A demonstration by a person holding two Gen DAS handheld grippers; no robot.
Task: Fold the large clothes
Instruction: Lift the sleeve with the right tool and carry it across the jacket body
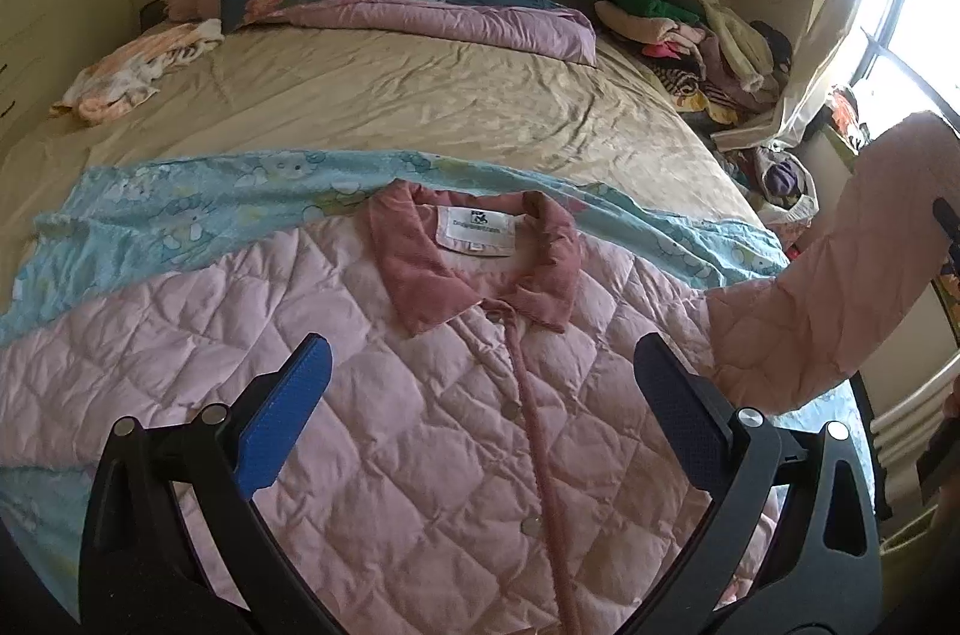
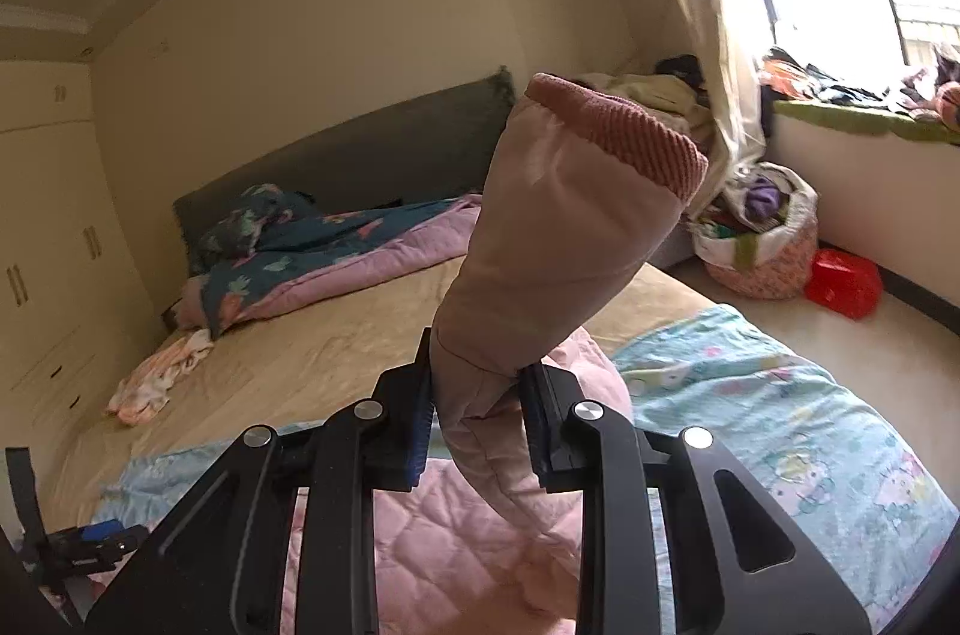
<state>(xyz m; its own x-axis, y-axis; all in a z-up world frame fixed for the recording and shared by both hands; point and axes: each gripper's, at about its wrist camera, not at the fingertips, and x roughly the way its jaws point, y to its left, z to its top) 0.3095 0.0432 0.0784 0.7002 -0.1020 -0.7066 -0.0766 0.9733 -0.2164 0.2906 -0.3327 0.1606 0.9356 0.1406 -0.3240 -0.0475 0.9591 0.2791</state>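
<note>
Jacket (image 1: 372, 395): pink quilted, laid flat and front up on a blue sheet (image 1: 180, 215) over the bed (image 1: 372, 95); collar (image 1: 474, 263) at 12 o'clock in the left wrist view, button placket running down to 6

Sleeve (image 2: 540, 275): lifted off the bed; long axis runs from the jaws up toward 1 o'clock in the right wrist view, ribbed cuff (image 2: 624, 137) at the free top end

Right gripper (image 2: 477, 413): clamped on the sleeve below the cuff, fabric pinched between both pads

Left gripper (image 1: 480, 413): jaws wide apart, nothing between them, hovering over the chest

Key relation: body lies at 6 to 7 o'clock from the right jaws, so the sleeve likely folds inward across the chest; right hand is the nearer, already holding it

Risk: cuff end flops loose above the grip
</note>
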